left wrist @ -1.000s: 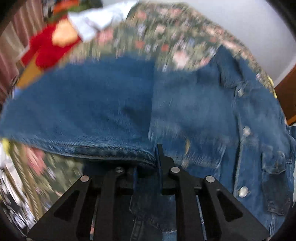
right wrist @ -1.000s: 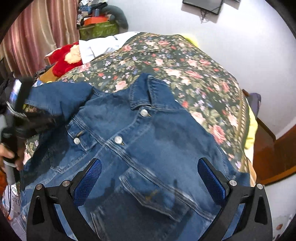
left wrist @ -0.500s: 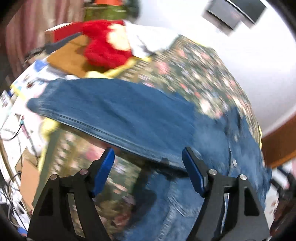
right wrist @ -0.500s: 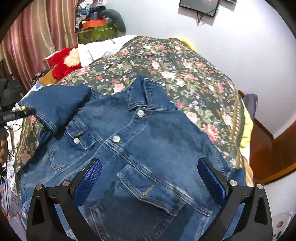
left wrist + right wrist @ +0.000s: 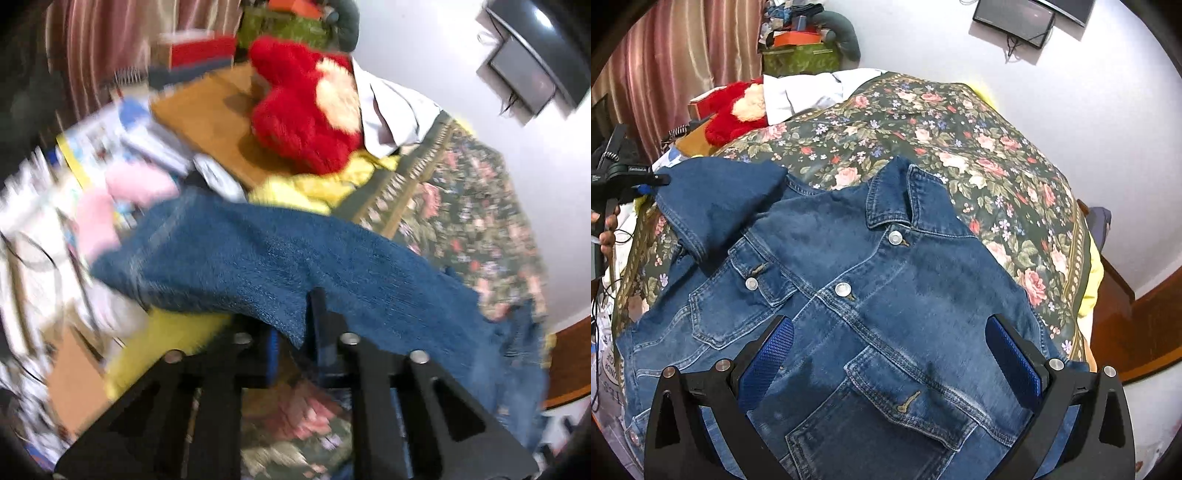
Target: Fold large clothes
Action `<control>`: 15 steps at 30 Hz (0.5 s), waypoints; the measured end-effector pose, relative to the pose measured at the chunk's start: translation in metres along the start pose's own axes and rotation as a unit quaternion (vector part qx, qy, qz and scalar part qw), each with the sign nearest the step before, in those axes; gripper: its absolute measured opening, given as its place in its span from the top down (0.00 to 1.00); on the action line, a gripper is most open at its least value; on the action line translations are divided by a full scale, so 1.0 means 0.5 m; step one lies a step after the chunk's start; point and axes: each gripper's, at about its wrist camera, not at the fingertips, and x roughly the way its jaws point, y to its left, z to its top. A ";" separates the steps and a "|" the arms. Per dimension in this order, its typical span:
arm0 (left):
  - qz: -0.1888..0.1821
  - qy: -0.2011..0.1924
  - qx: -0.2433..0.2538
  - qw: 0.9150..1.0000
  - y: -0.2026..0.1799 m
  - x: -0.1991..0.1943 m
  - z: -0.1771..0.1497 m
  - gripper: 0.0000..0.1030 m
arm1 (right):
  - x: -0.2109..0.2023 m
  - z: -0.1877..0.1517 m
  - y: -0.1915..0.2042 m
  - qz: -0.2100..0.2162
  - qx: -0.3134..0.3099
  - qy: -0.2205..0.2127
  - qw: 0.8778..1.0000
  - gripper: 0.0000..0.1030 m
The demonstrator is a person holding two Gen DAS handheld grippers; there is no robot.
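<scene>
Far left, the black left gripper [image 5: 295, 343], fingers pressed together, pinches the edge of the blue denim sleeve [image 5: 258, 258] and holds it out over the bed edge, with the red plush toy [image 5: 303, 114] and yellow cloth [image 5: 317, 184] behind it. The blue denim button-up jacket [image 5: 857, 295] lies front-up and buttoned on the dark floral bedspread [image 5: 960, 140], collar toward the white wall, its sleeve [image 5: 713, 199] folded in across the left shoulder. To the right, the black right gripper [image 5: 890, 354] with blue ribbed pads [image 5: 768, 358] is spread wide over the chest pockets, holding nothing.
</scene>
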 end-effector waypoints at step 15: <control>-0.128 -0.174 0.286 0.934 -0.450 -0.261 -0.062 0.95 | -0.008 -0.035 -0.087 0.020 0.082 0.004 0.996 0.00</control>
